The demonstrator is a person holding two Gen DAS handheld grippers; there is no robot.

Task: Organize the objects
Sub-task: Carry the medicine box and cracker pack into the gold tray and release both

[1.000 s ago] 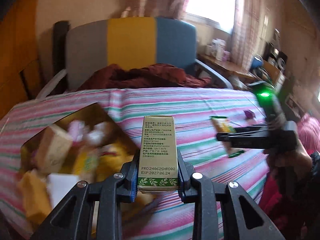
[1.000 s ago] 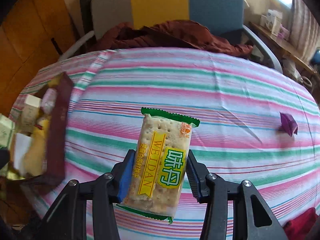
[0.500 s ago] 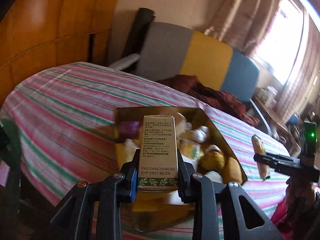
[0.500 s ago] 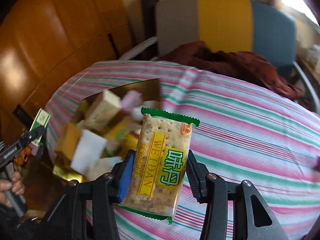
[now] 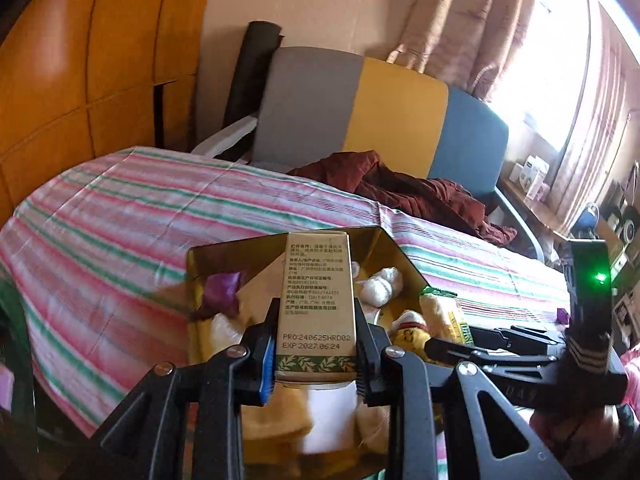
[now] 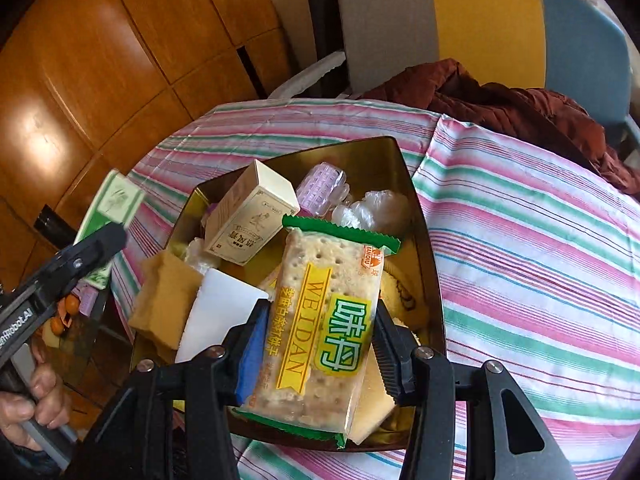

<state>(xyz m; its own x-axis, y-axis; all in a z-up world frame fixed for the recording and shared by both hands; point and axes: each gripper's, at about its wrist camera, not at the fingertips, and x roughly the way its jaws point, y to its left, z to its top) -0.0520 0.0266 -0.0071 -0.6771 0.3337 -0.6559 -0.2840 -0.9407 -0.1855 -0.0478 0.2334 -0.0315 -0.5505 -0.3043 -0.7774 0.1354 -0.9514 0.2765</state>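
Cracker packet (image 6: pixel 320 324), green-edged with yellow label, was upright and pinched between the jaws of the right tool (image 6: pixel 316 354), held over the gold tin (image 6: pixel 428 280). The same packet showed in the left wrist view (image 5: pixel 442 316), at the tip of the right tool (image 5: pixel 448 346) beside the tin's right wall.

Small tan carton (image 5: pixel 318 304) with printed text and a leafy green band was clamped upright in the left tool (image 5: pixel 316 346), over the near part of the gold tin (image 5: pixel 376 246). In the right wrist view that carton (image 6: pixel 114 208) appeared green-and-white, gripped by the left tool (image 6: pixel 106 240) just off the tin's left edge; the left hand (image 6: pixel 28 404) was wrapped around the handle.

Tin sat on the striped counter (image 6: pixel 532 240) near its left edge. It was already crowded: cream box (image 6: pixel 250 220), purple blister pack (image 6: pixel 322 188), clear-wrapped lumps (image 6: pixel 376 210), white card (image 6: pixel 218 312), tan sponge-like block (image 6: pixel 164 300).

Behind the counter stood a grey-yellow-blue chair (image 6: pixel 472 20) with a maroon garment (image 6: pixel 512 108) on it.
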